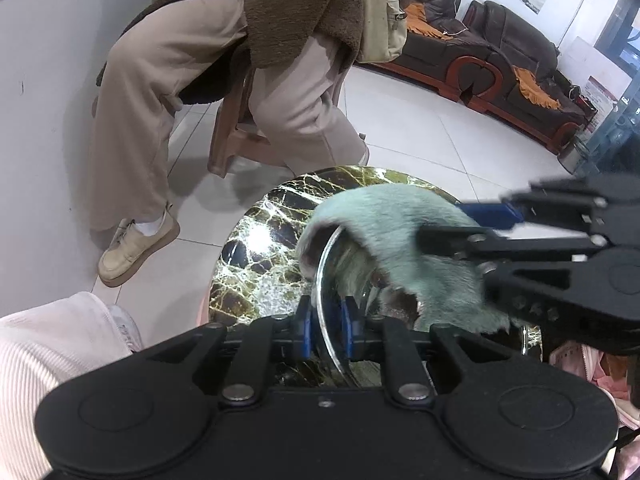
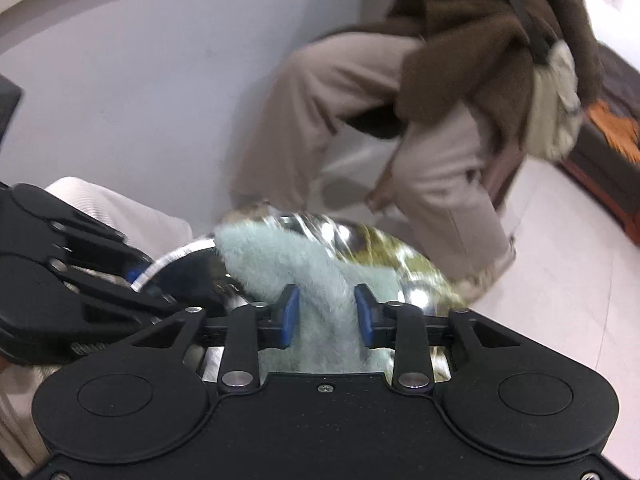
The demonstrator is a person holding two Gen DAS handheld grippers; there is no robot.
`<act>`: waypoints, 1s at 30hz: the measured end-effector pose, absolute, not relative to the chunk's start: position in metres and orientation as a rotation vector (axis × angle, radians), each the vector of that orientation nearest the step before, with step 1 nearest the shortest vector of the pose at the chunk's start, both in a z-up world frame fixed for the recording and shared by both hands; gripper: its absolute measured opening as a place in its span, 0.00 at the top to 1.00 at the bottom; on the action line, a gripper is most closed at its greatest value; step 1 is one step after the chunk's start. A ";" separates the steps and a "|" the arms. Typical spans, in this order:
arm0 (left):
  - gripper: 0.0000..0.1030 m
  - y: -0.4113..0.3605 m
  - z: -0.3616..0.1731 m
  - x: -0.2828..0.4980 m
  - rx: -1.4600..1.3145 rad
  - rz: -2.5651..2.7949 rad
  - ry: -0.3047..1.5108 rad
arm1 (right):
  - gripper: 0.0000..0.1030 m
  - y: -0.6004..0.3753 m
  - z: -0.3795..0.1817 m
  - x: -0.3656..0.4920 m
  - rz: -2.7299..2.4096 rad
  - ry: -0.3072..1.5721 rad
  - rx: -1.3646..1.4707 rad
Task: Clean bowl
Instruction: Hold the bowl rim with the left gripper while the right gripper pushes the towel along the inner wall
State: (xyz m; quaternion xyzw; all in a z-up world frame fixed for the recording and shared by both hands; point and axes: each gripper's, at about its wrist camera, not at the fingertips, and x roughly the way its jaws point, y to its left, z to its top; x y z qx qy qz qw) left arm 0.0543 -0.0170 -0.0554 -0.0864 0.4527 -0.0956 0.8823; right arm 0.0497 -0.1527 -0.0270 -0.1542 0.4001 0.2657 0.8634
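Observation:
A shiny metal bowl (image 1: 326, 264) stands tilted on its edge over the round marble table (image 1: 256, 248). My left gripper (image 1: 326, 328) is shut on the bowl's near rim, one blue pad on each side of it. A pale green fluffy cloth (image 1: 392, 232) drapes over the bowl's upper rim and down into it. From the right, my right gripper (image 1: 452, 226) holds that cloth. In the right wrist view the cloth (image 2: 326, 280) is bunched between the blue pads of my right gripper (image 2: 327, 314), the bowl's rim (image 2: 176, 254) curves left of it, and my left gripper (image 2: 136, 276) clamps that rim.
A person in beige trousers (image 1: 168, 92) and a brown coat sits on a stool (image 1: 232, 136) just beyond the table, one shoe (image 1: 136, 248) near its left edge. A brown sofa (image 1: 500, 52) lines the back right. A pale trouser knee (image 1: 48, 352) is at lower left.

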 end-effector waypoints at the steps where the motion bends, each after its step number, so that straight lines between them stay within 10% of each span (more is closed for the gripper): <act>1: 0.87 -0.016 -0.055 0.055 -0.184 -0.200 0.944 | 0.85 -0.158 -0.028 0.046 0.551 0.849 -0.303; 30: 0.85 -0.023 -0.051 0.061 -0.138 -0.217 0.965 | 0.74 -0.186 -0.016 0.004 0.402 0.758 -0.090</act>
